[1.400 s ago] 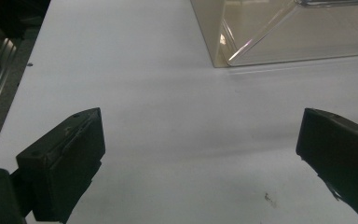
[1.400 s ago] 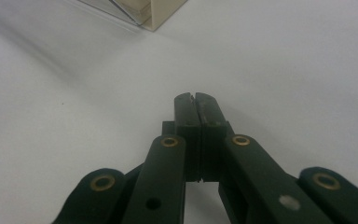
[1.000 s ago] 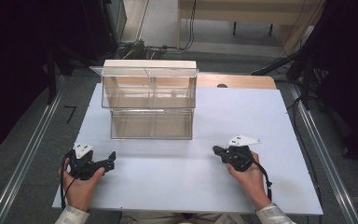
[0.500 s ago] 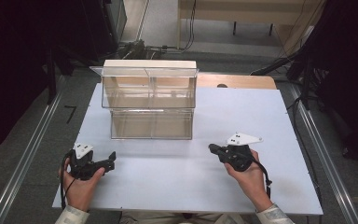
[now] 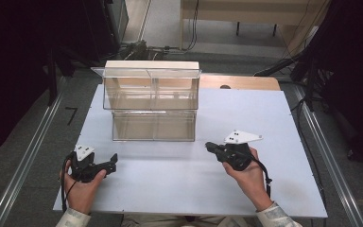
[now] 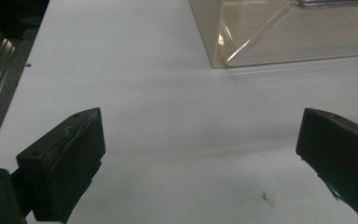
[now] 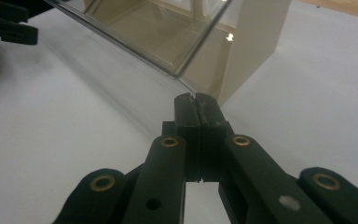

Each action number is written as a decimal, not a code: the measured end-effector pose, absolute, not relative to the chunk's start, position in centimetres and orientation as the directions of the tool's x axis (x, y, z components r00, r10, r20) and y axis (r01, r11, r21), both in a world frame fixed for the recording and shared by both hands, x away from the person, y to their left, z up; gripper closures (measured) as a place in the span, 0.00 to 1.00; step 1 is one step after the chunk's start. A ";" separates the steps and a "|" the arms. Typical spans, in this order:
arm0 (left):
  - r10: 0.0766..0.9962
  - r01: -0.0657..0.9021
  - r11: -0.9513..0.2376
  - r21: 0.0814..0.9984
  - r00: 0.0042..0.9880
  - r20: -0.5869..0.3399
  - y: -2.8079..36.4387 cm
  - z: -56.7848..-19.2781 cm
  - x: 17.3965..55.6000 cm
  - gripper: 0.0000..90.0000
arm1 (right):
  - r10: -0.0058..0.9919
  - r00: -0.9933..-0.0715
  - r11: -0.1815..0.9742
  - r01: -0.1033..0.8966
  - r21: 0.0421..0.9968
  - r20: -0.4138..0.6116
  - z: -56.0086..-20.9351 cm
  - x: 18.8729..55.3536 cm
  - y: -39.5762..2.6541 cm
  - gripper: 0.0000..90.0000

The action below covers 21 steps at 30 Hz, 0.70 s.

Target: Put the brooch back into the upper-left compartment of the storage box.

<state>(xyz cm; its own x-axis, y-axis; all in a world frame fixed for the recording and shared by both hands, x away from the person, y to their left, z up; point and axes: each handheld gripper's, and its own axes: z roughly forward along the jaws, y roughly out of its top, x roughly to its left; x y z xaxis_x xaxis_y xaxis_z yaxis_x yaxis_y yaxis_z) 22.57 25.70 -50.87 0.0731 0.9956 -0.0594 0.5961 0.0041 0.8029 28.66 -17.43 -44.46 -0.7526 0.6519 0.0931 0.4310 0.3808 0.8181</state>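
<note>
Presently, the right gripper (image 5: 211, 146) pointed at the clear box (image 5: 152, 105), its fingers (image 7: 196, 111) pressed together on nothing, tips near the box's front corner. The left gripper (image 5: 112, 161) rested on the white bench (image 5: 264, 118), fingers (image 6: 67, 161) spread wide and empty, well apart from the box.

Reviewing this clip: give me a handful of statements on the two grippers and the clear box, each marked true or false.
1. The right gripper has its jaws shut with nothing between them. True.
2. The left gripper is shut. False: its jaws stand wide apart over bare table.
3. The clear box lies on its side at the table's near edge. False: it stands upright toward the far side.
4. The right gripper points toward the clear box. True.
5. The left gripper holds the clear box. False: it is apart from it, holding nothing.
</note>
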 end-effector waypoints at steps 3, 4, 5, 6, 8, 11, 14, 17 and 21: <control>0.996 0.598 0.005 0.802 0.071 -0.059 25.7 -50.9 22.6 0.02 | 0.647 -0.757 0.384 0.425 0.820 0.089 -44.3 28.7 -17.1 0.97; 0.996 0.597 0.006 0.802 0.071 -0.061 25.7 -50.9 22.6 0.02 | 0.646 -0.758 0.383 0.425 0.820 0.091 -44.2 28.7 -17.0 0.96; 0.996 0.597 0.006 0.802 0.071 -0.061 25.7 -50.9 22.5 0.02 | 0.641 -0.763 0.388 0.420 0.820 0.087 -44.1 28.8 -16.8 0.97; 0.996 0.597 0.007 0.802 0.070 -0.061 25.7 -50.9 22.6 0.02 | 0.635 -0.767 0.391 0.420 0.819 0.090 -43.9 28.8 -16.4 0.97; 0.996 0.598 0.007 0.802 0.070 -0.061 25.7 -50.9 22.6 0.02 | 0.631 -0.771 0.396 0.416 0.819 0.086 -43.8 28.8 -16.2 0.97; 0.996 0.599 0.006 0.801 0.072 -0.061 25.7 -50.9 22.6 0.02 | 0.619 -0.782 0.406 0.402 0.821 0.077 -43.5 28.8 -15.7 0.97; 0.995 0.598 0.007 0.801 0.072 -0.062 25.7 -50.9 22.6 0.02 | 0.610 -0.789 0.415 0.396 0.819 0.072 -43.1 28.9 -15.1 0.97; 0.995 0.600 0.007 0.800 0.073 -0.063 25.8 -50.9 22.6 0.02 | 0.600 -0.797 0.418 0.383 0.823 0.066 -42.8 28.9 -14.6 0.96; 0.995 0.599 0.008 0.801 0.072 -0.064 25.8 -50.9 22.6 0.02 | 0.587 -0.807 0.425 0.375 0.824 0.064 -42.5 28.9 -13.8 0.96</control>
<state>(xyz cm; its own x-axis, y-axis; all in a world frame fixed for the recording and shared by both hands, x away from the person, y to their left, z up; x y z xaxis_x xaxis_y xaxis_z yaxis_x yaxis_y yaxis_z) 22.58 25.77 -50.91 0.0724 0.9953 -0.0638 0.5987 0.0078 0.8009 28.95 -13.84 -42.49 -0.8069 0.5871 0.0642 0.3751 0.4254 0.8236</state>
